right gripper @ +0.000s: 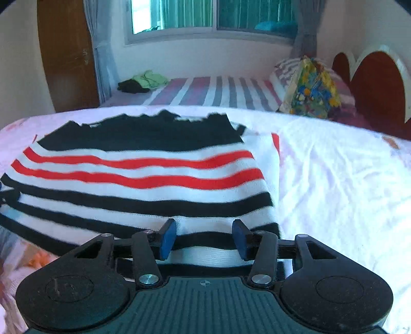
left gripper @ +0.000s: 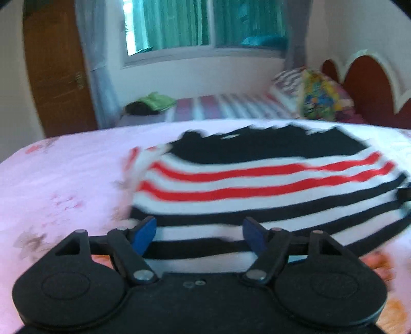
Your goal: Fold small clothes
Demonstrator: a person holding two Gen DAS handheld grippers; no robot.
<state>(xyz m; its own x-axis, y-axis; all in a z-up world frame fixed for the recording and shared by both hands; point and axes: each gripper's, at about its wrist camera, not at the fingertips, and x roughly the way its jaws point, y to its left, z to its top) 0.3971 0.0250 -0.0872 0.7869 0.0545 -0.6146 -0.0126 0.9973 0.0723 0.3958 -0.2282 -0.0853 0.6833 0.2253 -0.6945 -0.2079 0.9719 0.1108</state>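
Observation:
A small striped sweater (left gripper: 257, 185) lies flat on a pale pink bed sheet (left gripper: 64, 174). It is black at the far end, then white with red stripes, then white with black stripes at the near hem. My left gripper (left gripper: 199, 231) is open, its blue pads either side of the near hem at the sweater's left part. The sweater also shows in the right wrist view (right gripper: 143, 174). My right gripper (right gripper: 204, 237) is open over the near hem at the sweater's right corner. Neither gripper holds cloth.
Beyond this bed is a second bed with a striped cover (right gripper: 218, 90), green and dark clothes (right gripper: 143, 81) and colourful pillows (right gripper: 312, 88) by a red headboard (right gripper: 377, 87). A wooden door (right gripper: 66, 51) stands at the left, a window (right gripper: 205, 15) behind.

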